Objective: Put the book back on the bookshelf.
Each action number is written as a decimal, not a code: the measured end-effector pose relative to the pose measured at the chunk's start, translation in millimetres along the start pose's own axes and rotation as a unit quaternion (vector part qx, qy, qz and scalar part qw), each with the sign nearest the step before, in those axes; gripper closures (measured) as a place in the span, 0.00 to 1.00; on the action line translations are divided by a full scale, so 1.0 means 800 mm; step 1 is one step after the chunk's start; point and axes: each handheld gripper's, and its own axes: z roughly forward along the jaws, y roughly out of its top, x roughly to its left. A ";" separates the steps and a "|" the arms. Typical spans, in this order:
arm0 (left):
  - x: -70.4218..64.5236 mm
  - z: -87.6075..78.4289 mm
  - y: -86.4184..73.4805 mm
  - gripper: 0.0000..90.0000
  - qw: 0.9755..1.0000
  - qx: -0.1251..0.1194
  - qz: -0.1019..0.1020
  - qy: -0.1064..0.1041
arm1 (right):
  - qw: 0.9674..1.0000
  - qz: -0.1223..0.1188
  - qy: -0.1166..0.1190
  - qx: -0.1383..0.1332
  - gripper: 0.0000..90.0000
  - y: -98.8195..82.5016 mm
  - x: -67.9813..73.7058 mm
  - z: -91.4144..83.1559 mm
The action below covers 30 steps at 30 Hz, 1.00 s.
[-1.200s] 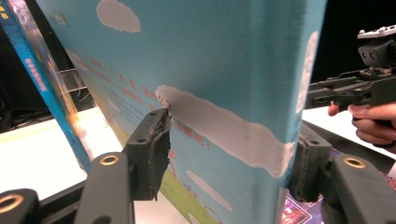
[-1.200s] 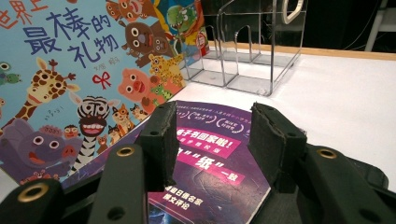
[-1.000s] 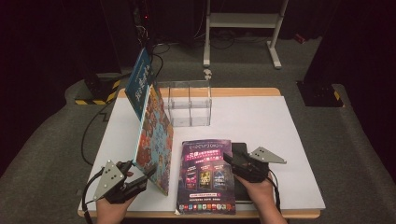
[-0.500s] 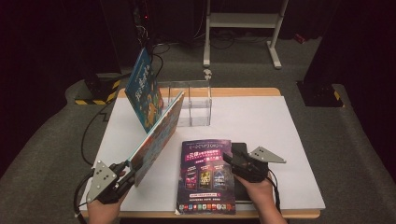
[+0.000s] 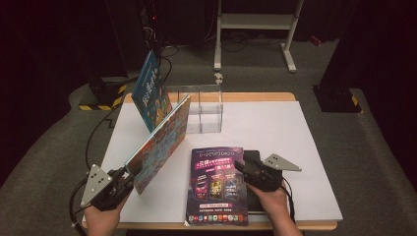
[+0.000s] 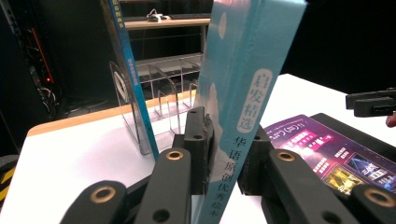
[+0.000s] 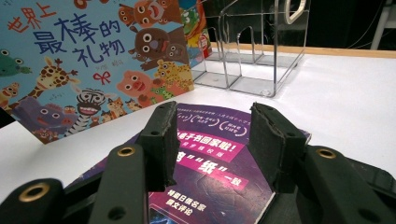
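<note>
Jaws of the left gripper [image 5: 129, 178] have just been closing and now clamp the picture book [image 5: 160, 142] by its spine, tilted above the white table [image 5: 275, 128]. Right gripper [image 5: 242, 167] hovers half-open, holding nothing, over the purple magazine [image 5: 216, 184].

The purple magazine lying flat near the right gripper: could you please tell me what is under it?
Under the purple magazine lies a flat black thing whose right edge sticks out beside the right gripper. Both rest on the white table. How far the black thing reaches beneath is covered.
</note>
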 end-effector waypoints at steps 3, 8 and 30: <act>0.002 0.000 0.002 0.86 1.000 0.000 -0.002 0.003 | 1.000 0.000 0.000 -0.001 0.57 0.000 0.000 -0.001; 0.013 0.000 0.006 0.87 1.000 -0.004 -0.015 0.010 | 1.000 0.001 -0.001 -0.001 0.57 -0.001 0.000 -0.002; 0.037 0.011 0.012 0.86 1.000 -0.007 -0.002 0.007 | 1.000 0.008 -0.008 0.004 0.57 -0.008 -0.002 -0.010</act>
